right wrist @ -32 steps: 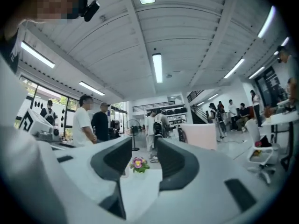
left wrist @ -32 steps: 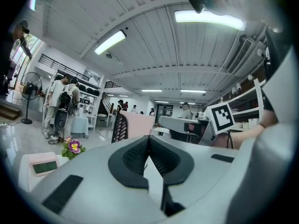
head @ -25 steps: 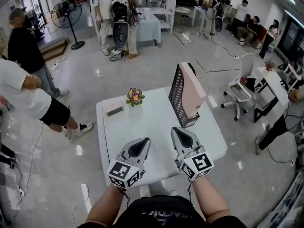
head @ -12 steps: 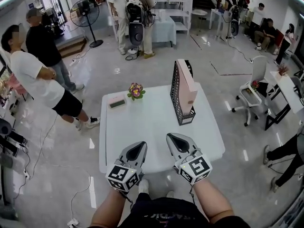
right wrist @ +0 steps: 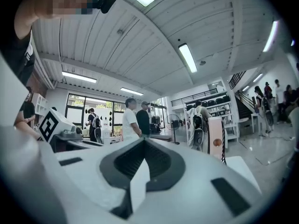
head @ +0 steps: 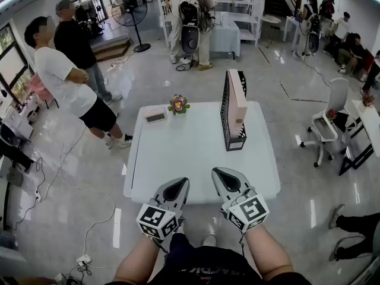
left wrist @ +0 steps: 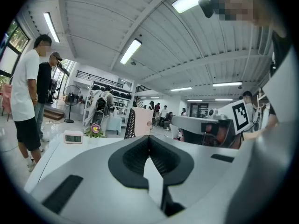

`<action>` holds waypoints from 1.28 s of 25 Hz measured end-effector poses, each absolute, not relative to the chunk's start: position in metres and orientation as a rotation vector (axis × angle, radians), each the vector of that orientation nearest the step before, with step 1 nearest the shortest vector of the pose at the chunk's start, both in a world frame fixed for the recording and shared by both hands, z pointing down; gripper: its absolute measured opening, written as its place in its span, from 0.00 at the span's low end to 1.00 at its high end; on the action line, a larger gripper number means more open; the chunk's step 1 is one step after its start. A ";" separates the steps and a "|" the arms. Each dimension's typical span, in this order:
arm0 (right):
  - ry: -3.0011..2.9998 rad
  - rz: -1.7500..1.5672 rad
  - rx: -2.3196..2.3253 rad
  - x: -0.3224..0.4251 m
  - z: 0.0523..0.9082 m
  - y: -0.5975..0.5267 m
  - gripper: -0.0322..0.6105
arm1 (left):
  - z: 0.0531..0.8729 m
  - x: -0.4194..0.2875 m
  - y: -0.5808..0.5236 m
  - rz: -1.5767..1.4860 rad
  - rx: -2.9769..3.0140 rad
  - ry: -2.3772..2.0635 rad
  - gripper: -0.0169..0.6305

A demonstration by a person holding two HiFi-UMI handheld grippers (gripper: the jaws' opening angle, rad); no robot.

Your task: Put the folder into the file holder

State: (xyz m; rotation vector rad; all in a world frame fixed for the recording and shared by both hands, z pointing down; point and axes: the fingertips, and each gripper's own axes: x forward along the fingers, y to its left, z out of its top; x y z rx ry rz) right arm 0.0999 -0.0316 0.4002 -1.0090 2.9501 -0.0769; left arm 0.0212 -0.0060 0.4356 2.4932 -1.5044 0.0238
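Note:
A black mesh file holder [head: 226,113] stands upright on the right part of the white table [head: 178,153], with a pink folder [head: 238,98] standing inside it. My left gripper [head: 180,184] and right gripper [head: 217,173] are side by side at the table's near edge, well short of the holder, both shut and empty. The left gripper view shows its jaws [left wrist: 149,139] closed, with the holder [left wrist: 130,124] and folder [left wrist: 143,121] far ahead. In the right gripper view the jaws [right wrist: 145,142] are closed and the folder [right wrist: 215,136] stands to the right.
A small digital clock [head: 155,116] and a flower pot [head: 177,104] sit at the table's far edge. Two people [head: 68,79] stand to the left. An office chair [head: 330,119] is at the right, a fan [head: 128,15] at the back, and cables [head: 77,186] on the floor.
Both shut grippers have drawn back from over the table to its near edge. The table and holder now lie farther ahead, and the view has swung round.

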 end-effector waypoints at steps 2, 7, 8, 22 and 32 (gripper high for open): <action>2.955 -0.089 -0.995 0.101 0.403 -0.025 0.05 | 0.436 0.023 0.001 0.024 2.488 -1.516 0.03; 2.971 -0.111 -0.966 0.100 0.411 -0.009 0.05 | 0.437 0.025 0.016 0.030 2.474 -1.529 0.03; 2.972 -0.109 -0.964 0.100 0.411 -0.007 0.05 | 0.438 0.025 0.018 0.029 2.472 -1.530 0.03; 2.967 -0.116 -1.001 0.109 0.414 0.002 0.05 | 0.436 0.034 0.024 0.006 2.490 -1.509 0.03; 2.960 -0.125 -0.987 0.109 0.415 -0.002 0.05 | 0.436 0.037 0.024 0.014 2.490 -1.519 0.03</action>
